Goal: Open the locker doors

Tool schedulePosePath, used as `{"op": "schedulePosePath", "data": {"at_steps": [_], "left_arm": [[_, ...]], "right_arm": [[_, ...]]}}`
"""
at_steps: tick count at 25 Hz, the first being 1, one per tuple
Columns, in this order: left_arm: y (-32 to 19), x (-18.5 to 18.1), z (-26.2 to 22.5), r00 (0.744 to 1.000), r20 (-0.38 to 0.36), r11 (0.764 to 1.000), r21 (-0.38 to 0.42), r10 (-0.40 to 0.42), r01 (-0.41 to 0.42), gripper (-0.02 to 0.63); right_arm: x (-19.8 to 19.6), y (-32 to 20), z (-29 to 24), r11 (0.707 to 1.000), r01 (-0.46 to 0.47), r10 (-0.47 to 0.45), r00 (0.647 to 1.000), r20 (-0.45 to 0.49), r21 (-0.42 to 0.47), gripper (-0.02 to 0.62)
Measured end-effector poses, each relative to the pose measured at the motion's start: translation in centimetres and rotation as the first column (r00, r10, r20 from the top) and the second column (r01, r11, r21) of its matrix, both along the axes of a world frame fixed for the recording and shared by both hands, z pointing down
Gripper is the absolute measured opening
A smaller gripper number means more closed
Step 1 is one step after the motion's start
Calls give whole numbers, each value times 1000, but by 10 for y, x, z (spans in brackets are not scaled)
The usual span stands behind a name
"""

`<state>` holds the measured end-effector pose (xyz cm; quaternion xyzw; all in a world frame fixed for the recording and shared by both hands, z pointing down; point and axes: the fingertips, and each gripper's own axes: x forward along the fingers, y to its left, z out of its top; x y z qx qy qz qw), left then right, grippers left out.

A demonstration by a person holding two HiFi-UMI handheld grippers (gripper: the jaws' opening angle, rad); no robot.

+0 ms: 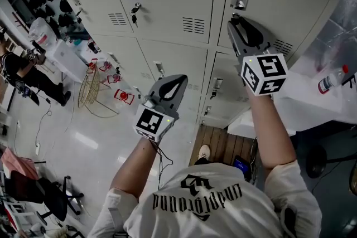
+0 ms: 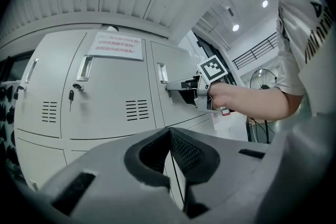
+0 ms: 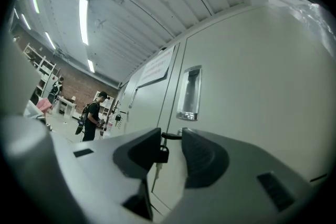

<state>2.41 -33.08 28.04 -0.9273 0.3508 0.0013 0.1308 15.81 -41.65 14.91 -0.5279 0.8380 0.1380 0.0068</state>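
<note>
Straddling the key point(image 3: 163, 153) in the closed upper right locker door point(image 3: 252, 86), the right gripper point(image 3: 170, 140) is holding its jaws parted, seemingly to grip and turn it; the left gripper point(image 2: 169, 136), jaws clenched and empty, is waiting aside.

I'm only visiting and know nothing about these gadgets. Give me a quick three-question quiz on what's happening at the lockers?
1. True or false: the left gripper has its jaws wide apart.
2. What stands between the right gripper's jaws? A a bottle; B a key in its lock; C a handle.
3. In the head view, is any locker door open yet?
Key: 1 false; 2 B; 3 no.
</note>
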Motion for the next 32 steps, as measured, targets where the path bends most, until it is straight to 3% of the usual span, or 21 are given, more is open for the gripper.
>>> {"op": "schedulePosePath", "data": {"at_steps": [15, 32], "left_arm": [[8, -17, -3, 1000, -7, 1000, 4, -16, 17, 6], [96, -22, -11, 998, 16, 998, 32, 55, -55, 6]], "right_arm": [[-3, 13, -1, 999, -25, 25, 1000, -14, 22, 115], [9, 123, 0, 998, -57, 59, 997, -54, 36, 94]]}}
